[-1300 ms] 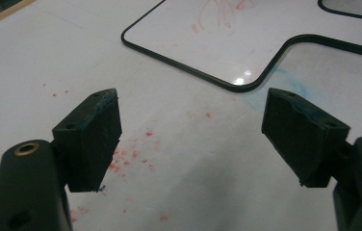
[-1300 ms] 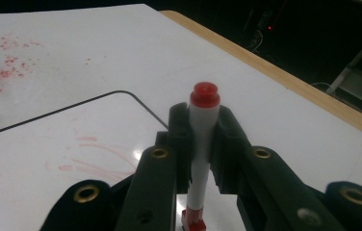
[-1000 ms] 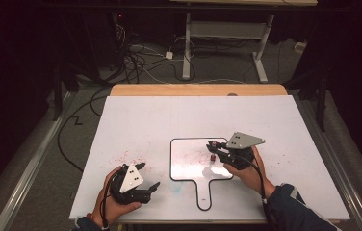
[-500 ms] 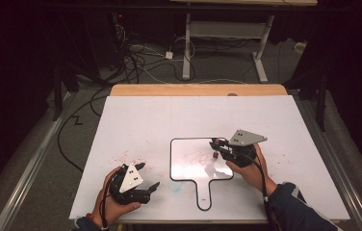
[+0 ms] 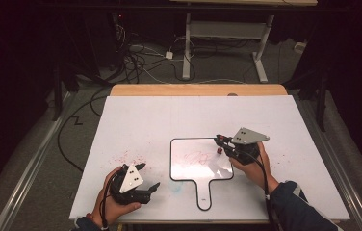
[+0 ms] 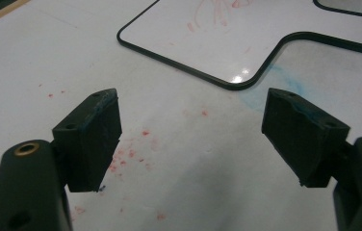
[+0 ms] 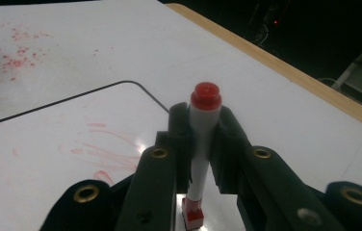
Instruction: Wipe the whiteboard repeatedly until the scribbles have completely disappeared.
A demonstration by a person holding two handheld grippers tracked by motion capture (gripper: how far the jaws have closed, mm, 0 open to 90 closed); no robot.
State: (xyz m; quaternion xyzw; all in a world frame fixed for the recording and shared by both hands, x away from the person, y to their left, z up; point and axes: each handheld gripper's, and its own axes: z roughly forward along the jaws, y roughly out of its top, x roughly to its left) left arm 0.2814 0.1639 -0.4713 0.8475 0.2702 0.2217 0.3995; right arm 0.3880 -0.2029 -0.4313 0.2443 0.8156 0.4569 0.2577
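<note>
A small paddle-shaped whiteboard [image 5: 188, 168] with a black rim lies in the middle of the white table [image 5: 169, 120], with faint red scribbles [image 5: 193, 157] on it. My right gripper [image 5: 221, 143] hovers over the board's right edge and is shut on a red marker [image 5: 220, 150]. In the right gripper view the marker [image 7: 199, 159] stands upright between the jaws of the gripper [image 7: 203, 122], red cap up, tip down near the whiteboard [image 7: 49, 159]. My left gripper [image 5: 146, 177] rests at the table's front left, open and empty. In the left gripper view, the left gripper [image 6: 193, 130] faces the whiteboard [image 6: 203, 43].
Red specks [image 5: 128, 156] dot the table left of the board, and a faint blue smear [image 5: 176, 186] lies by the board's handle [image 5: 203, 195]. A wooden strip [image 5: 198, 90] runs along the table's far edge. Cables and desk legs stand on the floor beyond.
My right gripper has drifted slightly to the right with the marker still in it. The left gripper has stayed where it was.
</note>
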